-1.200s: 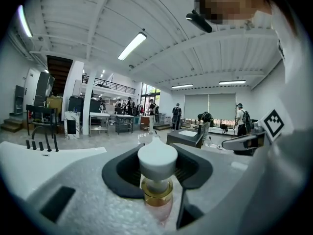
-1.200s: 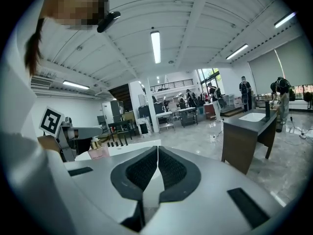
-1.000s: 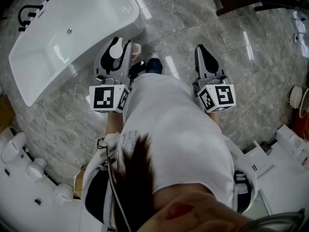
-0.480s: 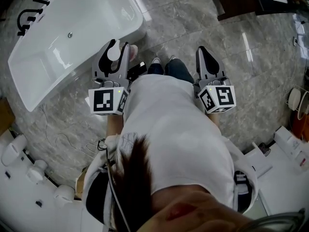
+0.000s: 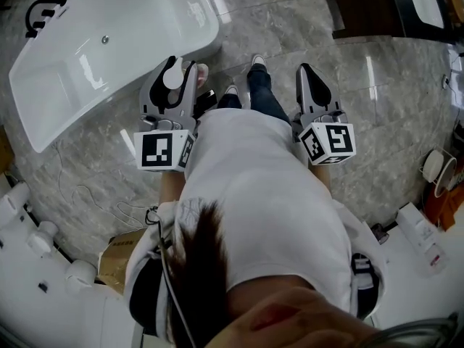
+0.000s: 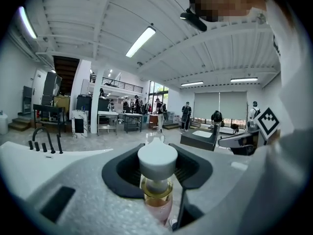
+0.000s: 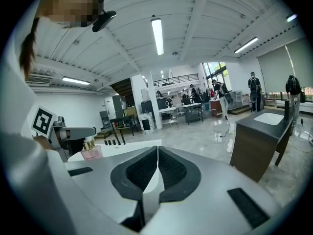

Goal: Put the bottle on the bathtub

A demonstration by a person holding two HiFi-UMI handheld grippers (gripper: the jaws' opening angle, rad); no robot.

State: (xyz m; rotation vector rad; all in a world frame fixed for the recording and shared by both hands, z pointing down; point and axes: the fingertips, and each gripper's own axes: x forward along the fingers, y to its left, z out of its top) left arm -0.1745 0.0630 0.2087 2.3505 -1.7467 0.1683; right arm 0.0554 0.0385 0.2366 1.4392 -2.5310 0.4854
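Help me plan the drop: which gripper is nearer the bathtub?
Left. The left gripper, holding the bottle, is just beside the bathtub; the right gripper is farther off, beyond the person's legs.

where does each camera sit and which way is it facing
Head view: on the person's head, looking steeply down over the white shirt and shoes at the floor, bathtub, left gripper and right gripper.
Left gripper view: on the left gripper, looking along jaws shut on the bottle toward far tables; shirt at right.
Right gripper view: on the right gripper, looking along shut, empty jaws past a dark vanity; shirt at left.
Shared: all three show the bathtub and the bottle.
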